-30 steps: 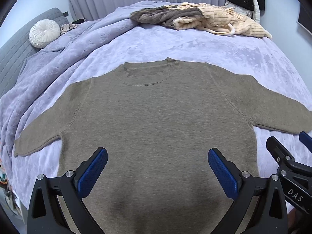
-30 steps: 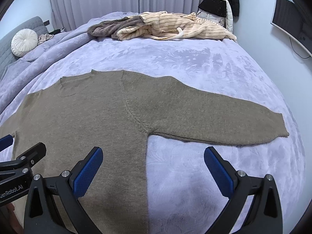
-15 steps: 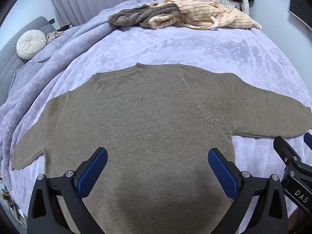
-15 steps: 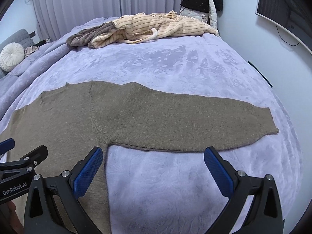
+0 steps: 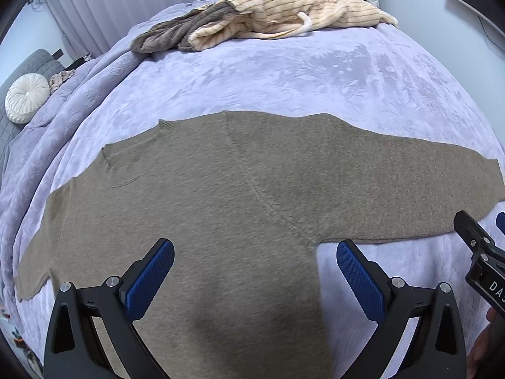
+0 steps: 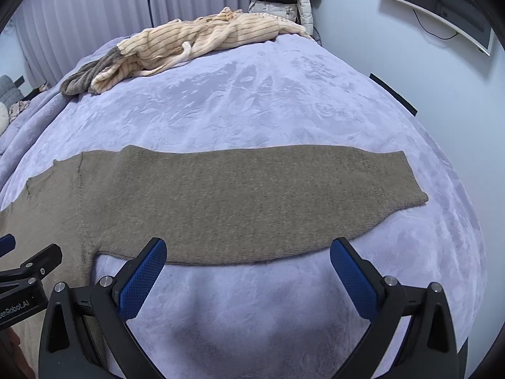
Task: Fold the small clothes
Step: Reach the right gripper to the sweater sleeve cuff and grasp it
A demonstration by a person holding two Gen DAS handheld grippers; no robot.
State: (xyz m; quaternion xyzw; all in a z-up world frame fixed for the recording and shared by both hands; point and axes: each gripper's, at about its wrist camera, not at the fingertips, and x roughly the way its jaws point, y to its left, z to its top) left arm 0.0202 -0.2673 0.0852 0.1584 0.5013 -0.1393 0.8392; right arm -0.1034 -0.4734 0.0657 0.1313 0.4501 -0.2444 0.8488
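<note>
Sweater (image 5: 221,208) is the thing to be folded: one olive-brown knit, laid flat and face up on the lavender bedspread (image 5: 315,79), its body toward the near edge of the bed and both sleeves spread out to the sides. The right sleeve (image 6: 252,202) lies straight across the right wrist view, its cuff (image 6: 401,177) near the bed's far side. It is judged to be soft, limp and fairly light, with a fuzzy surface that should not slip between the ribbed blue pads; a single layer would likely sag and drag on the plush cover when lifted. Hold is best taken at the cuff or the sleeve's lower edge, then at the hem corners.

The left gripper (image 5: 255,271) is held wide apart over the body near the armpit, with nothing between its pads. The right gripper (image 6: 247,271) is likewise spread wide, empty, just short of the sleeve's lower edge.

Counted: one sweater, two grippers, one heap of other clothes (image 5: 262,15) at the far end, and one round cushion (image 5: 26,98).
</note>
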